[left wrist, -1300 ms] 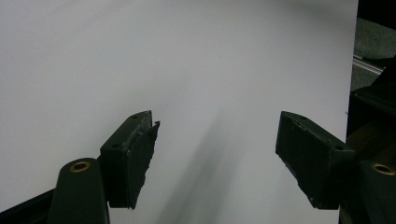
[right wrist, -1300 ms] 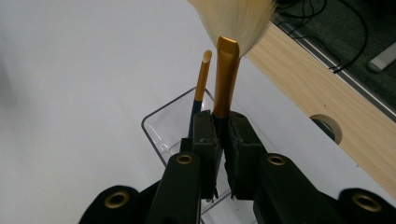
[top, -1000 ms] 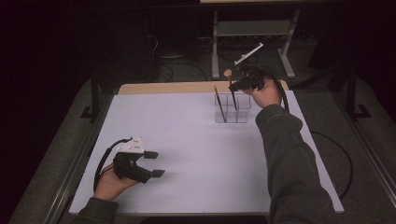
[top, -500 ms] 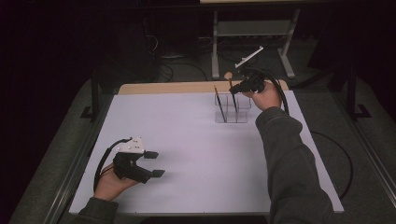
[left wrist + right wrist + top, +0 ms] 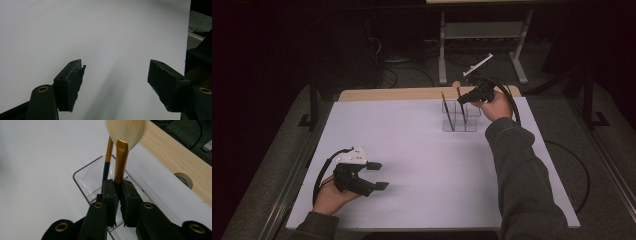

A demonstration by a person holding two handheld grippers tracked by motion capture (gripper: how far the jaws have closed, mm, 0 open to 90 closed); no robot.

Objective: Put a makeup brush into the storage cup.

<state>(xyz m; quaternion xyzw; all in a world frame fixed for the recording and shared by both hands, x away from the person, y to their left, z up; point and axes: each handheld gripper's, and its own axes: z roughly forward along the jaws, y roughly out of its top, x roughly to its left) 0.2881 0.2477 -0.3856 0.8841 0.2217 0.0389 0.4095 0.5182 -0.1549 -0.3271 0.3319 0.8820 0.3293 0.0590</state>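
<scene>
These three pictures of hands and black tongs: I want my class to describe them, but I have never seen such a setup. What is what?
A person sits at a white table and holds hand-worked tongs in each hand. One picture looks down from above; the other two come from cameras riding on each pair of tongs. The left tongs are open over bare table, holding nothing. The right tongs are shut on a makeup brush with a gold ferrule and pale bristles, above a clear organizer. A second brush stands in it.

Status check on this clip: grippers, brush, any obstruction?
Right gripper shut on gold-ferruled, pale-bristled makeup brush, above clear plastic organizer. Left gripper open, idle over white tabletop. Second dark-handled brush stands alongside; nothing blocking.
</scene>
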